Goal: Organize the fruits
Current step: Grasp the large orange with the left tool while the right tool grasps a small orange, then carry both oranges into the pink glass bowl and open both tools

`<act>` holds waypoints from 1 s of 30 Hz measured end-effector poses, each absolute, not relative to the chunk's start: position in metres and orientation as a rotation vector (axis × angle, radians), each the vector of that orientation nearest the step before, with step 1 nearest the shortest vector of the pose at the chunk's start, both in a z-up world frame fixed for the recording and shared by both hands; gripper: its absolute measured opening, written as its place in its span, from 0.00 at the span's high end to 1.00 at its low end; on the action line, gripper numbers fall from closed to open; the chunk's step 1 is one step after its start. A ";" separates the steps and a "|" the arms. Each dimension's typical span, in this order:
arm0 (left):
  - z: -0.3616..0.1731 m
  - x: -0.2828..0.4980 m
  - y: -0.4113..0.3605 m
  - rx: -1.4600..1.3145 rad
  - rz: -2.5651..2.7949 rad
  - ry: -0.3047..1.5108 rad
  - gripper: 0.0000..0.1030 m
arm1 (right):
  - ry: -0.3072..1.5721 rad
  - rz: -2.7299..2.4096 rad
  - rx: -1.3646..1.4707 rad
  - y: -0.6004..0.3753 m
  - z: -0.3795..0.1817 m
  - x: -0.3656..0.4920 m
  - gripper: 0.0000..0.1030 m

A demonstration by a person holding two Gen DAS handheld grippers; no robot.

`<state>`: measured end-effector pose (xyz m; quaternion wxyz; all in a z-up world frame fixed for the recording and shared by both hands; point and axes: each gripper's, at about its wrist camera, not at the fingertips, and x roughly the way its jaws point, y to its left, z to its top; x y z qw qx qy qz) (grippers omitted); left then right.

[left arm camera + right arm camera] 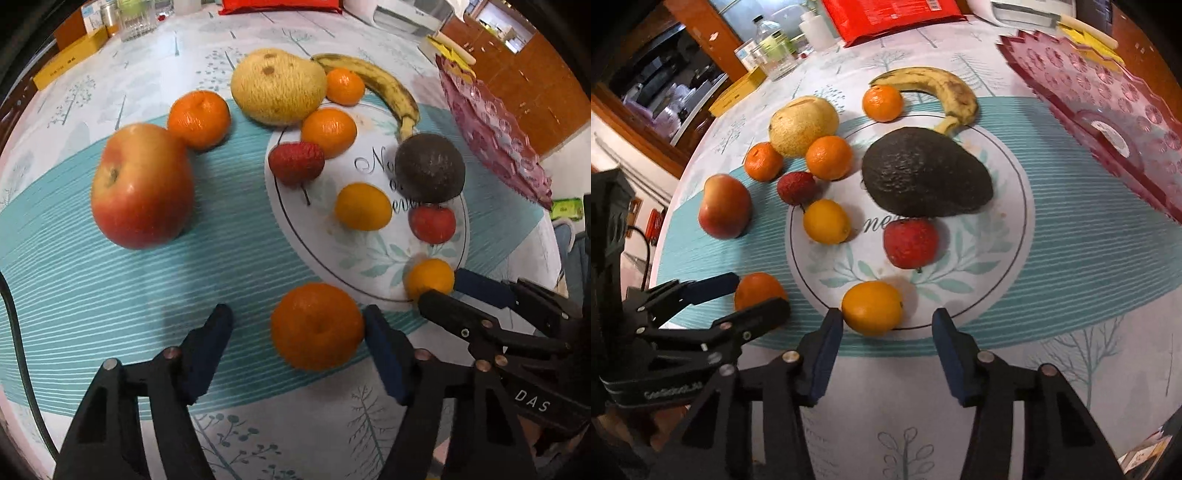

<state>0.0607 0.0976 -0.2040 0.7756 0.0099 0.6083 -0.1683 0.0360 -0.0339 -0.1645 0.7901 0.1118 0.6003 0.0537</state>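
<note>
Two glossy citrus fruits, tangerine (317,326) between the part-open left hand-held gripper (297,325), orange (872,307) between the right (887,325)

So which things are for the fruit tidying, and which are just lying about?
For the job: apple, melon, banana, avocado, strawberries, the tangerine between the left claw's fingers, the small orange at the right claw, pink tray.

Lying about: yellow box, glass, red packet.
</note>
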 end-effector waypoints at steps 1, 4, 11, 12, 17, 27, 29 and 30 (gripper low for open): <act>-0.204 0.060 0.096 0.033 -0.372 1.312 0.36 | 1.294 0.121 0.239 -0.033 -0.166 0.036 0.52; -0.204 0.059 0.093 0.038 -0.388 1.310 0.40 | 1.288 0.157 0.255 -0.031 -0.166 0.036 0.61; -0.201 0.057 0.087 0.042 -0.425 1.308 0.56 | 1.275 0.166 0.205 -0.022 -0.165 0.037 0.68; -0.201 0.056 0.086 0.048 -0.424 1.309 0.56 | 1.273 0.166 0.204 -0.022 -0.165 0.037 0.68; -0.198 0.055 0.079 0.108 -0.402 1.319 0.57 | 1.242 0.163 0.206 -0.023 -0.162 0.032 0.68; -0.139 0.052 0.040 0.202 -0.458 1.218 0.57 | 1.078 0.084 0.172 -0.053 -0.107 0.006 0.68; -0.123 0.055 0.027 0.204 -0.478 1.184 0.57 | 1.036 0.059 0.179 -0.065 -0.091 0.002 0.68; -0.112 0.057 0.020 0.202 -0.488 1.164 0.57 | 1.021 0.049 0.180 -0.070 -0.087 0.003 0.68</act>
